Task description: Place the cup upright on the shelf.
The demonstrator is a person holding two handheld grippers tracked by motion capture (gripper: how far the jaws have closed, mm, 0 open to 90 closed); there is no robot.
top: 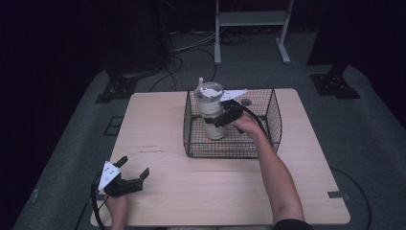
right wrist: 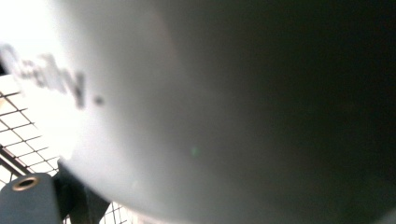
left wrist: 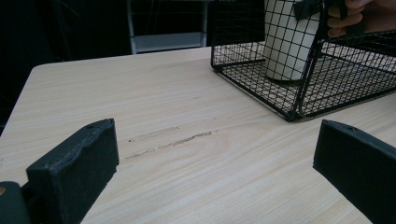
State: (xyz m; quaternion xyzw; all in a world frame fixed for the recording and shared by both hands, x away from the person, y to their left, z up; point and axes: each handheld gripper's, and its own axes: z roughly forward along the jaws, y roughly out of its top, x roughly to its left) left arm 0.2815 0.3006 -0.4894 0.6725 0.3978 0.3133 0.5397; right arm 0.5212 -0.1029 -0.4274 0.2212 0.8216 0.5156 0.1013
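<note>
Left gripper (top: 132, 171) sat nearest, at the near-left part of the wooden table (top: 158, 139), held by the person's left hand (top: 116, 206) at the table's near edge. Its jaws were spread wide, nothing between them, grey three-cornered plate on top, cable trailing off toward the near edge. In the left gripper view the two black jaws stood far apart at the bottom corners over bare wood grain, with a couple of faint scuff marks (left wrist: 173, 140) on the tabletop just ahead.

Farther in, the person's right forearm (top: 277, 177) ran up from the near edge toward the black wire basket (top: 273, 120), which stood on the table's middle-far part. Right hand (top: 246, 124) was inside the basket, holding the right gripper (top: 221, 118). That gripper was clamped on the side of a cream tumbler (top: 211, 115). The tumbler stood upright on the basket floor, in its left half, with a clear lid and a straw on top, rising above the basket rim. The right gripper view was up close against the tumbler's pale wall (right wrist: 224, 107), with blurred grey lettering on it and a bit of basket mesh (right wrist: 18, 135) at lower left.

A small dark round object (top: 246, 101) lay in the basket's far-right part; too small to identify.

Beyond the table: grey floor, cables, and a white metal stand (top: 251, 28).
</note>
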